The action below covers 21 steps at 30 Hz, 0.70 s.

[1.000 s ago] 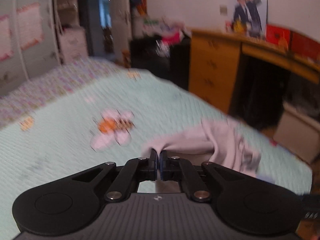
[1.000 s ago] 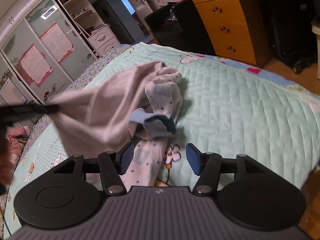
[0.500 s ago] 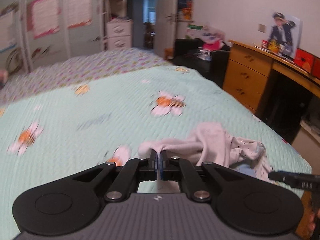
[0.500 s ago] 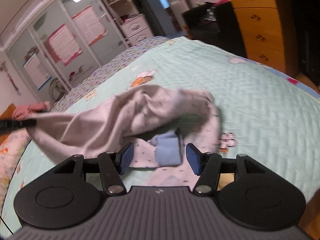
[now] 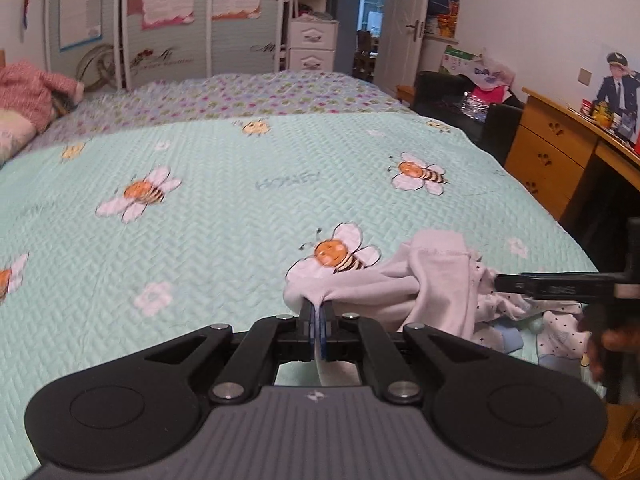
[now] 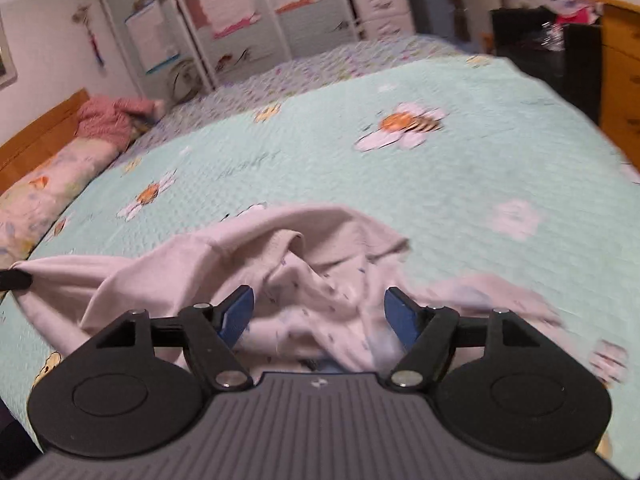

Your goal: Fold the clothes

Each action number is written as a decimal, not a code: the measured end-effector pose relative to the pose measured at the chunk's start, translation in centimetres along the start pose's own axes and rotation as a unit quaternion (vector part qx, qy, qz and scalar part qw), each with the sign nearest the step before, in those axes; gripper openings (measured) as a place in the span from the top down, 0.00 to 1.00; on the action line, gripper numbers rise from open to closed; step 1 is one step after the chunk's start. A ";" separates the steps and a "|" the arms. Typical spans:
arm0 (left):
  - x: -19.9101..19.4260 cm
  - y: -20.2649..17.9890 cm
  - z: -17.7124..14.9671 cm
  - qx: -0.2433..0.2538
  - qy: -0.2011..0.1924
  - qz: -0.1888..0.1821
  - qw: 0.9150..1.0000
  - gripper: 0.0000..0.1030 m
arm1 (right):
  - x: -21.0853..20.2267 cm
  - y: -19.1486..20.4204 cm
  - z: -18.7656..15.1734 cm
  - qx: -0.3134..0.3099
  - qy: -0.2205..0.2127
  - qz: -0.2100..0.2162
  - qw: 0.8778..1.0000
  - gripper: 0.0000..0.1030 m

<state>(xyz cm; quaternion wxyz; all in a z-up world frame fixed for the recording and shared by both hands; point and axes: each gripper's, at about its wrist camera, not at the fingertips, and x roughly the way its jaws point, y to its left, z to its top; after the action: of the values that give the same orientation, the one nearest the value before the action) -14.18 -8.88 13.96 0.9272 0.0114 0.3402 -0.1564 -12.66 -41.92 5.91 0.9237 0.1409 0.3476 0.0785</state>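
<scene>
The left gripper (image 5: 319, 322) was squeezed tight on a corner of the pale shirt (image 5: 424, 280). The right gripper (image 6: 319, 314) had just been opening, with loose cloth between its jaws, not pinched. The shirt lay bunched on the green blanket (image 5: 224, 216). Spreading it flat came first, I think; next the right needs another corner.

a home bedroom: quilted bed (image 5: 240, 208), wardrobe (image 5: 168, 20), wooden dresser (image 5: 548, 160).

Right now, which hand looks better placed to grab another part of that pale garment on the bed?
The right. The right gripper has open jaws, just opening wider, over the bunched pale garment. The left gripper is already shut on an edge.
</scene>
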 end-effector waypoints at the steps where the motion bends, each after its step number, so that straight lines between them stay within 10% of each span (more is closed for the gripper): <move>1: 0.1 0.5 -0.3 -0.006 0.004 -0.001 1.000 0.99 | 1.2 0.4 0.3 -0.004 0.014 0.004 1.000 0.29; 5: 0.5 1.7 -0.9 -0.004 0.010 -0.010 1.000 0.98 | 4.8 1.4 0.1 0.001 0.056 0.022 0.998 0.39; 8: 0.6 2.9 -1.1 -0.021 0.010 -0.018 1.000 0.98 | 4.8 3.0 -0.2 0.006 0.048 0.016 0.999 0.88; 21: -4.3 13.9 8.4 -0.038 -0.105 0.076 0.991 0.98 | 1.2 16.3 10.5 0.024 -0.087 0.152 0.984 0.91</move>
<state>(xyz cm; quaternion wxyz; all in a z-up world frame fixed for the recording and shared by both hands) -7.80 4.50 21.97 0.9669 -0.0147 0.2443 -0.0727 -5.60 -28.30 17.87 0.9240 0.2208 0.2418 0.1973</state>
